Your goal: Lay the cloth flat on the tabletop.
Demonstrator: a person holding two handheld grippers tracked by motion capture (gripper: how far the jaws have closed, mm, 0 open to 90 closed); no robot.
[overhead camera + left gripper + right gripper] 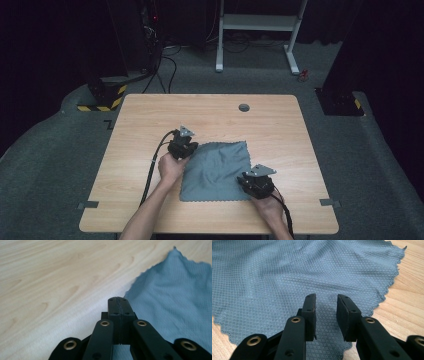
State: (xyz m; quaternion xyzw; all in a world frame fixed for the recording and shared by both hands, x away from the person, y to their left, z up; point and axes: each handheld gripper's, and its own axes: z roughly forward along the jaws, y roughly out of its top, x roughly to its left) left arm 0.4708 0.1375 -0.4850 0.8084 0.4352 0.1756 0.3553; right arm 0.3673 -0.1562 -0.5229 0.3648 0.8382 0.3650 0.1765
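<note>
**Cloth Gripped at One Edge, Second Corner Not Yet Taken**

Cloth (216,171), grey-blue with a scalloped hem, is laid nearly flat on the wooden bench (145,120), slightly toward the near right of its middle. In the high view, the left tongs (184,145) are positioned at the far left corner of the cloth, and the right tongs (255,184) at its near right corner. Opposite corners are thus addressed, which is judged to suit lifting or folding the cloth along a diagonal.

In the left gripper view, the left tongs (117,299) are seen clenched, the jaws pressed flat together at the cloth's (175,295) left edge. Whether the hem is actually pinched between them cannot be told; the tips sit just at the edge, over bare bench (55,277).

In the right gripper view, the right tongs (326,305) are held released, with a clear gap between the jaws and the cloth (294,272) lying beneath and between them. This pose is judged to be a readiness to close on the fabric near its hem.
</note>
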